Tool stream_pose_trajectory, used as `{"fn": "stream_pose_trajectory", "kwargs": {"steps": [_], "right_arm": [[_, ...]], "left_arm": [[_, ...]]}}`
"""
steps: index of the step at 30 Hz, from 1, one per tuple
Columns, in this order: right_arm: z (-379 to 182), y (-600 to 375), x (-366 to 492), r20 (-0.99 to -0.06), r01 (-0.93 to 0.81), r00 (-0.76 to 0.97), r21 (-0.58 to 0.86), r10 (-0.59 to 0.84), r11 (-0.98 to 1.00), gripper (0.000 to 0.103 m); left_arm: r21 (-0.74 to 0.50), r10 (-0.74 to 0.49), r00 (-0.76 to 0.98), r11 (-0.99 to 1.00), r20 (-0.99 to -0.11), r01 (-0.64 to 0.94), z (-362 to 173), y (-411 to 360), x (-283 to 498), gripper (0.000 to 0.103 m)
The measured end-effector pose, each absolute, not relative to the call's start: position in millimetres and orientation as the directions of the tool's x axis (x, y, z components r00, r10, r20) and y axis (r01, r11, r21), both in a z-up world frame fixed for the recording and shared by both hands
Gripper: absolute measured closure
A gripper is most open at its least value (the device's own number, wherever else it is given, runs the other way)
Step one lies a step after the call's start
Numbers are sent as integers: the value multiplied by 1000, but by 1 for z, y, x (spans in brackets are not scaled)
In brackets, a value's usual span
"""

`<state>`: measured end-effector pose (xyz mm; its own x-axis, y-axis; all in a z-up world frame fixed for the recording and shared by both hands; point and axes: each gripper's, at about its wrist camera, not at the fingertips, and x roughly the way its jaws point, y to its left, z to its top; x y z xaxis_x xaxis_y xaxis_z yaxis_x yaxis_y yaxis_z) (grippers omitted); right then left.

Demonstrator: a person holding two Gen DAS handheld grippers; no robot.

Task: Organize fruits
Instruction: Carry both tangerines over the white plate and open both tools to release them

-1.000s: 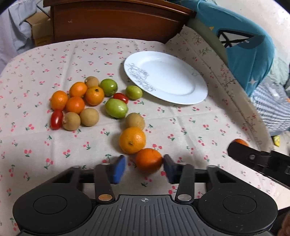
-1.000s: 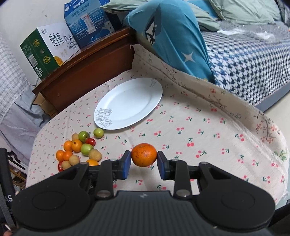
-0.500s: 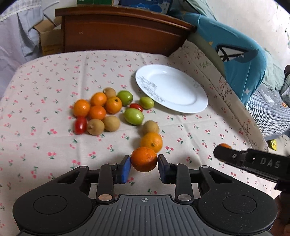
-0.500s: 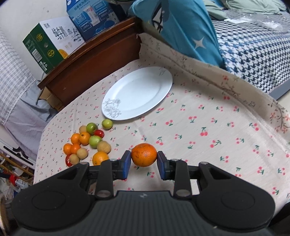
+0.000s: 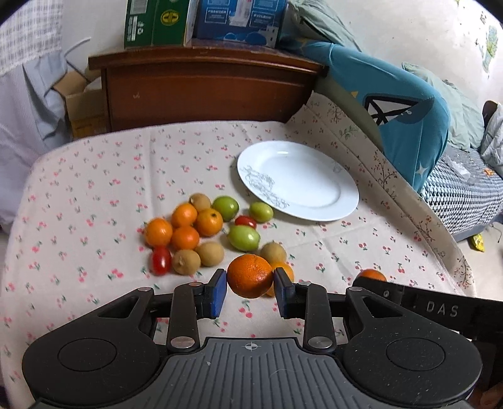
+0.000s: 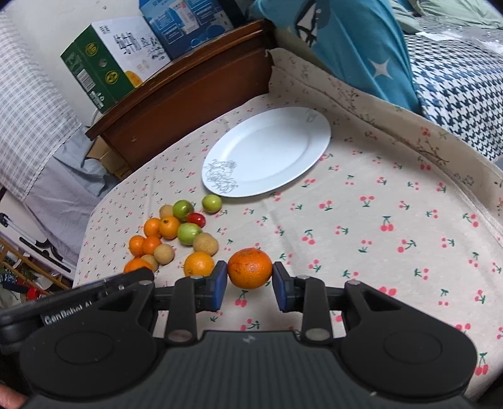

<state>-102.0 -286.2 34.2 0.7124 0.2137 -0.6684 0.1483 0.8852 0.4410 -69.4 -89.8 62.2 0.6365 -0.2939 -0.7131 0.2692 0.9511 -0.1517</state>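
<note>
My left gripper (image 5: 250, 284) is shut on an orange (image 5: 250, 279) and holds it above the cherry-print cloth. My right gripper (image 6: 250, 277) is shut on a second orange (image 6: 250, 268), also off the table. A white plate (image 5: 298, 182) lies bare at the back right. Left of it is a loose pile of fruit: small oranges (image 5: 185, 226), green fruits (image 5: 243, 237), brown round fruits (image 5: 210, 253) and red tomatoes (image 5: 161, 259). One more orange (image 6: 198, 263) lies by the pile, half hidden in the left wrist view.
A dark wooden cabinet (image 5: 204, 91) with cartons (image 5: 157, 22) on top stands behind the table. A blue pillow (image 5: 393, 103) and a checked bed cover (image 6: 456, 72) lie to the right. The cloth's edge drops off at the right (image 5: 446, 239).
My left gripper closed on the orange that lay on the cloth and lifted it up and back. The right gripper kept its orange and tilted a little.
</note>
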Motion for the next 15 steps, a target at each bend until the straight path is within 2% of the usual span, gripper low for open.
{"fn": "stream_pose_trajectory", "kwargs": {"steps": [7, 15], "right_arm": [[29, -278, -97, -683, 140, 690, 449, 238, 883, 72], [38, -271, -89, -660, 98, 709, 441, 248, 892, 72]], "left_arm": [[-140, -295, 647, 949, -703, 281, 69, -84, -63, 73], [-106, -293, 657, 945, -695, 311, 78, -82, -49, 73]]}}
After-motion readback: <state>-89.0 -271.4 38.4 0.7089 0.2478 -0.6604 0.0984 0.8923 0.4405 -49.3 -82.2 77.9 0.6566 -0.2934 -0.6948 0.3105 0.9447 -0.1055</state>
